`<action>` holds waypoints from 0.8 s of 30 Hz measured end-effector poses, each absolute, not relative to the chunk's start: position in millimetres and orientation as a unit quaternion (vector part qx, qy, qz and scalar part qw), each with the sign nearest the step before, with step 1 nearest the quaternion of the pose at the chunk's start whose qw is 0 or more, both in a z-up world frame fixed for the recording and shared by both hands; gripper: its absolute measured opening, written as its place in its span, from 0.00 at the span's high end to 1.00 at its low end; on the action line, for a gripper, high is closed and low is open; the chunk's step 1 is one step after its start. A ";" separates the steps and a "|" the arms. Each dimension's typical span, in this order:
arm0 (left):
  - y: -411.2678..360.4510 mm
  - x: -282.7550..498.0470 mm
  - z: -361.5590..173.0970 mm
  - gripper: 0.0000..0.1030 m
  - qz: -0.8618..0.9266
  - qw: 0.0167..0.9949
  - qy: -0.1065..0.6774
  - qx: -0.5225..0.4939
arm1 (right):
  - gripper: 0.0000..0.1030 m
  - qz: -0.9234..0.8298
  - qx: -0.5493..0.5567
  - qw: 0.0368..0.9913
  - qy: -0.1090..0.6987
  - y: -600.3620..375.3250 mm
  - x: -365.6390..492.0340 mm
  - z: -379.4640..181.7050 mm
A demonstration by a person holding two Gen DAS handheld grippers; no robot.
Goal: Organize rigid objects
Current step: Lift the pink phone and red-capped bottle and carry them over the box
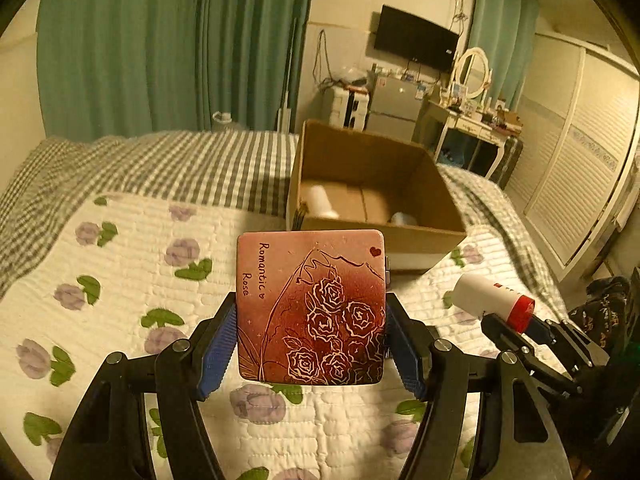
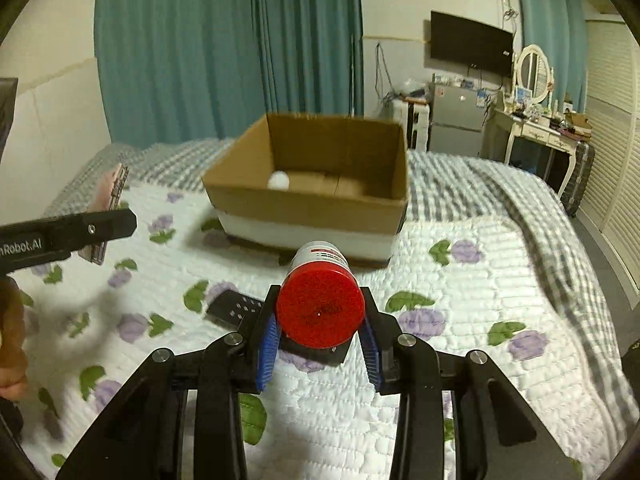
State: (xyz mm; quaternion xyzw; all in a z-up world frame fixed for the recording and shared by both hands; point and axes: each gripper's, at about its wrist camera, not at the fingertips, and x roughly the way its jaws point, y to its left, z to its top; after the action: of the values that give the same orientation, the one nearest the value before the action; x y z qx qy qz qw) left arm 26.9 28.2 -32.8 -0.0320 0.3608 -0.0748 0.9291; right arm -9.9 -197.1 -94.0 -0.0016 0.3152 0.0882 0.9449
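Tin (image 1: pixel 310 308) and bottle (image 2: pixel 320 304) clamped between narrowed fingers (image 1: pixel 216 344).

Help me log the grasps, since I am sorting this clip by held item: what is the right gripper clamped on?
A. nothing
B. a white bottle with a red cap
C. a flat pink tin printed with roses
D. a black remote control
B: in the right wrist view the right gripper has its blue pads pressed on either side of the white bottle with a red cap, held above the quilt.

Matt brown cardboard box (image 1: pixel 372 184), quilted cloth bedspread (image 1: pixel 132 264), glossy red plastic bottle cap (image 2: pixel 320 306)
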 end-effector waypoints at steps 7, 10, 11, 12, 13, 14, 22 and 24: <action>21.7 2.9 3.8 0.32 -0.091 0.941 0.324 -0.032 | 0.65 0.076 0.002 0.961 0.266 -206.9 -38.7 -49.9; 20.0 -8.6 21.6 0.32 -0.092 0.949 0.301 -0.026 | 0.65 0.073 0.005 0.967 0.245 -211.9 -51.6 -31.1; 19.6 -11.2 25.6 0.32 -0.093 0.951 0.295 -0.024 | 0.65 0.073 0.006 0.968 0.239 -213.2 -55.6 -24.8; 18.8 -14.6 31.9 0.32 -0.094 0.953 0.287 -0.022 | 0.65 0.072 0.007 0.971 0.230 -215.0 -60.3 -16.1; 18.0 -17.9 38.0 0.32 -0.095 0.955 0.279 -0.020 | 0.65 0.072 0.008 0.972 0.224 -215.9 -63.2 -10.0; 17.3 -19.9 41.6 0.32 -0.096 0.957 0.274 -0.019 | 0.65 0.072 0.009 0.973 0.218 -216.8 -66.3 -3.8; 14.7 -29.6 72.4 0.32 -0.100 0.966 0.239 -0.023 | 0.65 0.077 0.009 0.983 0.169 -218.0 -85.3 41.8; 14.5 -28.3 79.3 0.32 -0.101 0.968 0.230 -0.024 | 0.65 0.078 0.004 0.985 0.156 -216.7 -88.3 52.1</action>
State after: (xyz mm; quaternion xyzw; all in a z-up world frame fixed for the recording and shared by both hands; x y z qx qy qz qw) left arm -28.3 14.5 79.3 -0.0242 0.2299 -0.1011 0.9676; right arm -88.3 -216.7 52.1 0.0045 0.1556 0.0784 0.9847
